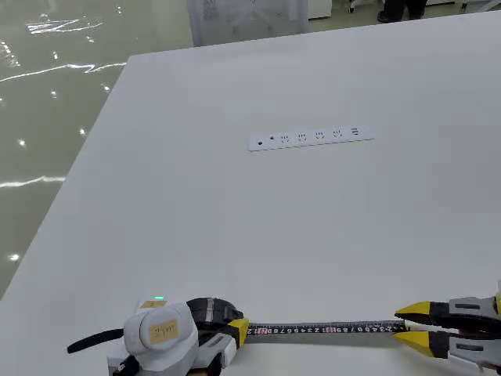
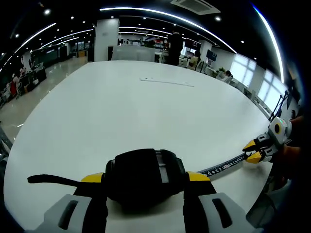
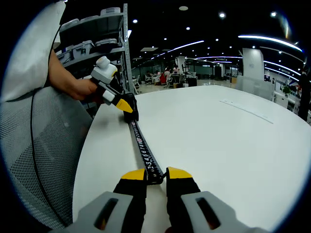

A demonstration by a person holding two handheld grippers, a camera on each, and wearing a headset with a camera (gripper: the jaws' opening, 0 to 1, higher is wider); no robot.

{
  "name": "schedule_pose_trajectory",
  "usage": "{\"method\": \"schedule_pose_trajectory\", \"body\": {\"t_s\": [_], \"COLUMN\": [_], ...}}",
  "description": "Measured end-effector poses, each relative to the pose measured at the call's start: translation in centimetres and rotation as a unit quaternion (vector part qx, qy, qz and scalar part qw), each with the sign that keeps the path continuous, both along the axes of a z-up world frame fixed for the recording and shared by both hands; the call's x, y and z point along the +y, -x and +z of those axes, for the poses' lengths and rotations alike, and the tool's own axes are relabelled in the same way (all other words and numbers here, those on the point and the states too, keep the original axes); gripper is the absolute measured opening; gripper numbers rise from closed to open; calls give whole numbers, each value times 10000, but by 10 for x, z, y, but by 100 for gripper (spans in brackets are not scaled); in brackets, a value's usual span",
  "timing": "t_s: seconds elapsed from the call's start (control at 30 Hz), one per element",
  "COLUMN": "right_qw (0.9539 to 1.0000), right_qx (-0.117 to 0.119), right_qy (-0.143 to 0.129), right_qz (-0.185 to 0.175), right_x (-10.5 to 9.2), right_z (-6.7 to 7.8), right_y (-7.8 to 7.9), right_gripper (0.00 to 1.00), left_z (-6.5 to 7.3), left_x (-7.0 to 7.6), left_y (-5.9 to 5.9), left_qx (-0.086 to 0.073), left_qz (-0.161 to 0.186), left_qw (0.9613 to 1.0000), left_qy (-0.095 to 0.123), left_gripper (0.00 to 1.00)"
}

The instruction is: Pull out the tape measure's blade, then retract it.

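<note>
The left gripper (image 2: 145,180) has its yellow-tipped jaws closed snugly around the rounded black plastic tape measure case (image 2: 146,165), at the near edge of the broad white table (image 2: 146,107). A thin black strap (image 2: 48,180) trails off one side of the case. From the other side the dark numbered blade (image 3: 142,145) runs out straight along the table edge (digits face up) to the right gripper (image 3: 155,174), whose jaws pinch the blade's end. The two grippers are well apart. Farther out on the table lies a long white power strip (image 1: 309,139).
</note>
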State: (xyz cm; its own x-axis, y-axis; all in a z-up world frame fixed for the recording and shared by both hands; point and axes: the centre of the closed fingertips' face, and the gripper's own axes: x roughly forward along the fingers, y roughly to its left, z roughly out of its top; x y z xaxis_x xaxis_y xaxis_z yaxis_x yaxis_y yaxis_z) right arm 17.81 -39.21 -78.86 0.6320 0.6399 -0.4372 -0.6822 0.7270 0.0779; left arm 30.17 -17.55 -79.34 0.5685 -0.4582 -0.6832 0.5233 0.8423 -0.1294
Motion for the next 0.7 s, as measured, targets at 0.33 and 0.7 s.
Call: {"method": "schedule_pose_trajectory", "body": {"t_s": [0.33,0.7], "right_qw": [9996,9987], "right_qx": [27,10], "right_qy": [-268,-456], "right_qz": [1,218], "right_x": [10,35], "right_z": [-1,0], "right_y": [-8,-26], "right_gripper": [13,13], "left_z": [1,1], "left_x": [2,3], "left_y": [0,-1], "left_qx": [100,191], "left_qz": [62,130], "left_qw": [9998,9993], "left_qy": [134,306], "left_gripper": [59,59]}}
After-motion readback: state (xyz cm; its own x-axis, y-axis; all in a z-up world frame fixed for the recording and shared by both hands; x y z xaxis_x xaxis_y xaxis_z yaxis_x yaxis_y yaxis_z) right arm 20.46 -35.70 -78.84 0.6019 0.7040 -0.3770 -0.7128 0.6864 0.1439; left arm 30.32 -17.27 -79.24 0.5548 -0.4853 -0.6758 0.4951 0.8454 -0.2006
